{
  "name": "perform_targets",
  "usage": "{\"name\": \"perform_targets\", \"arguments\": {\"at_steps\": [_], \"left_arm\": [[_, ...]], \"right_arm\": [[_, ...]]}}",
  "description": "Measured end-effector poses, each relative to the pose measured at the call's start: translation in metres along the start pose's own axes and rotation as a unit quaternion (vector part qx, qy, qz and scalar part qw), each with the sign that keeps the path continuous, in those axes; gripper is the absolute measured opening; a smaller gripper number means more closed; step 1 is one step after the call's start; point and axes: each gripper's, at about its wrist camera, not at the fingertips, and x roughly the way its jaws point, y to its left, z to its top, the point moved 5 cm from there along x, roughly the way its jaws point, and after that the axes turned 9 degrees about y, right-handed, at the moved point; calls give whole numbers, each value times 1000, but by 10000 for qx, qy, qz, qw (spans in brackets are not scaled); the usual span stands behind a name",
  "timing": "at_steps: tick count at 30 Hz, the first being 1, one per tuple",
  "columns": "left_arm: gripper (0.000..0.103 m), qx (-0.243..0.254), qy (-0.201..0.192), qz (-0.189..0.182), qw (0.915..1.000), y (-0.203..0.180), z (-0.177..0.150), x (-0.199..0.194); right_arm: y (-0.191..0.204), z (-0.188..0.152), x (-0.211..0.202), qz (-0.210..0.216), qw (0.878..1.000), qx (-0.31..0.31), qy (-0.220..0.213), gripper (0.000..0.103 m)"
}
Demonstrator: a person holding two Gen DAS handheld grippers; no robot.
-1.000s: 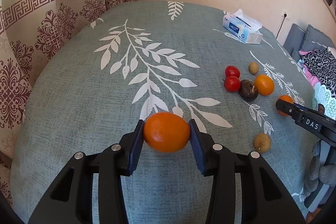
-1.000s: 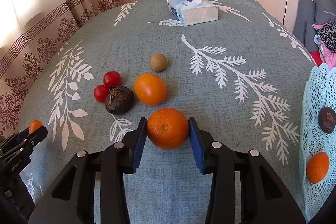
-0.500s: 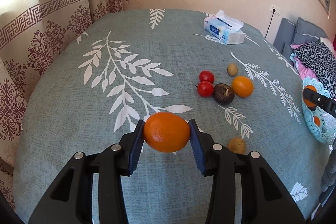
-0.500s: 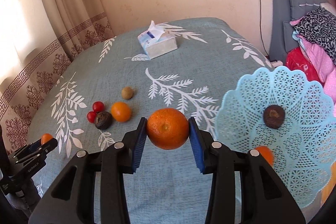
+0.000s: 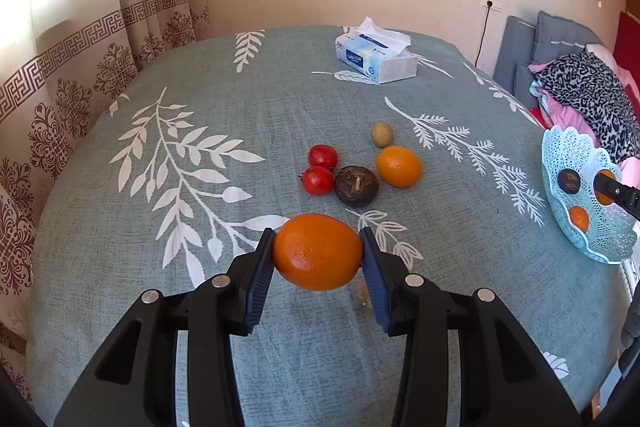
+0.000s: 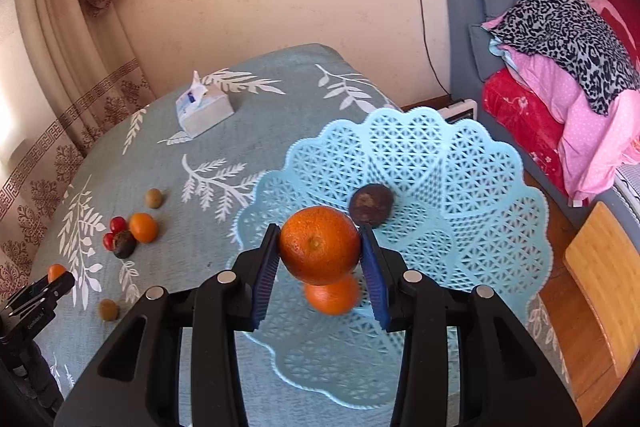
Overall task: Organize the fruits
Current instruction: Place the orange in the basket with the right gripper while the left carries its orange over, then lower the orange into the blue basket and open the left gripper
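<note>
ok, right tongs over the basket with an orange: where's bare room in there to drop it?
Right tongs hold an orange over the basket. Bare mesh: the whole right half and the near rim, past the dark fruit. Crowded: centre-left, where the dark fruit and the small orange under the tongs sit. Table by the tissue box is free too.

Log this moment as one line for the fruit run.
left gripper: shut on orange, over table | right gripper: shut on second orange, over blue basket | loose fruit on table
</note>
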Motion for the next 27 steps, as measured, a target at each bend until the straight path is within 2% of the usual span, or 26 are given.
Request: {"name": "perform_targets", "arguments": {"at_steps": [6, 13, 24, 26, 27], "left_arm": [[43, 226, 7, -77, 9997, -26, 4, 1], [43, 490, -40, -157, 9987, -54, 12, -1], [43, 936, -174, -358, 9948, -103, 24, -8], [43, 1039, -204, -447, 9934, -115, 26, -9], [43, 1089, -206, -492, 9926, -122, 28, -9]], "right_arm": [[-30, -11, 1, -253, 9995, 137, 91, 41], [-45, -16, -3, -332, 9992, 235, 45, 42], [-60, -9, -30, -416, 9971, 405, -488, 44], [-64, -9, -33, -381, 9965, 497, -559, 47], [-66, -9, -35, -376, 9960, 542, -602, 54]]}}
